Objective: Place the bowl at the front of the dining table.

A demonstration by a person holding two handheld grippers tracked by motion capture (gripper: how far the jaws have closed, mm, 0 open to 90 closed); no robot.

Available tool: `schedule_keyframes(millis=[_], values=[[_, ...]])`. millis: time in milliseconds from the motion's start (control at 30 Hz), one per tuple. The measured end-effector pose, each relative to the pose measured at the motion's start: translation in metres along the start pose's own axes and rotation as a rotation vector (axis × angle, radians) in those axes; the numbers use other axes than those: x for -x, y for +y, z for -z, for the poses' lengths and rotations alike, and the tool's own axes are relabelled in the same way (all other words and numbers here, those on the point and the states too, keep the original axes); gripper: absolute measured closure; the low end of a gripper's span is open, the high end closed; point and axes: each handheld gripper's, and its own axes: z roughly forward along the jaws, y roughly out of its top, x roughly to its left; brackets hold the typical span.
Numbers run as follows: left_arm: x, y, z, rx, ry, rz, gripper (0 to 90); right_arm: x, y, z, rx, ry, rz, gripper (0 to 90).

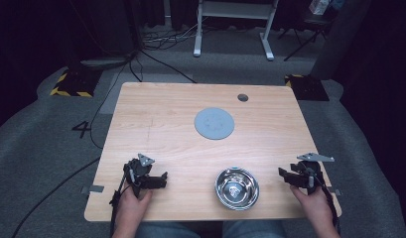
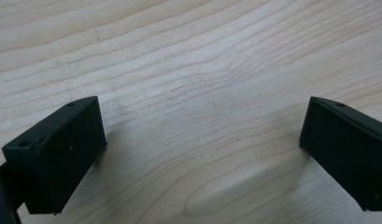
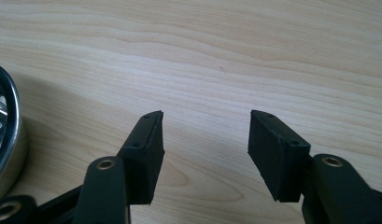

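While both hands rest near front edge of pale woodgrain table [image 1: 166, 124], shiny round steel bowl [image 1: 236, 188] sits between them, untouched. Left gripper [image 1: 163, 179] gaping, empty. Right gripper [image 1: 282, 173] spread, nothing between matte black pads; bowl rim cut off in its view. Flat grey disc [image 1: 214, 123] further back.

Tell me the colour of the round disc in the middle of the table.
The disc is plain grey-blue, seen best in the high view.

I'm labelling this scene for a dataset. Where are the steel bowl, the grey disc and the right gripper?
steel bowl [image 1: 236, 188], high view, inner bottom.
grey disc [image 1: 214, 123], high view, centre of its face.
right gripper [image 3: 205, 140], right gripper view, gap midway between its open jaws.
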Motion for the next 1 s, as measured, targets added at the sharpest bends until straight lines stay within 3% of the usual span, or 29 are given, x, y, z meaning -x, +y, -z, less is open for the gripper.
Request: schedule_keyframes(millis=[133,333,800,1000], values=[[0.000,0.000,0.000,0.000,0.000,0.000,0.4,-0.006,0.006,0.007,0.002,-0.001,0.000,45.9],[0.000,0.000,0.000,0.000,0.000,0.000,0.4,-0.016,0.012,0.010,0.010,0.049,0.012,48.0],[0.000,0.000,0.000,0.000,0.000,0.000,0.4,-0.059,0.033,0.000,0.003,0.155,0.100,48.6],[0.000,0.000,0.000,0.000,0.000,0.000,0.4,-0.069,0.039,-0.006,-0.003,0.202,0.091,47.9]])
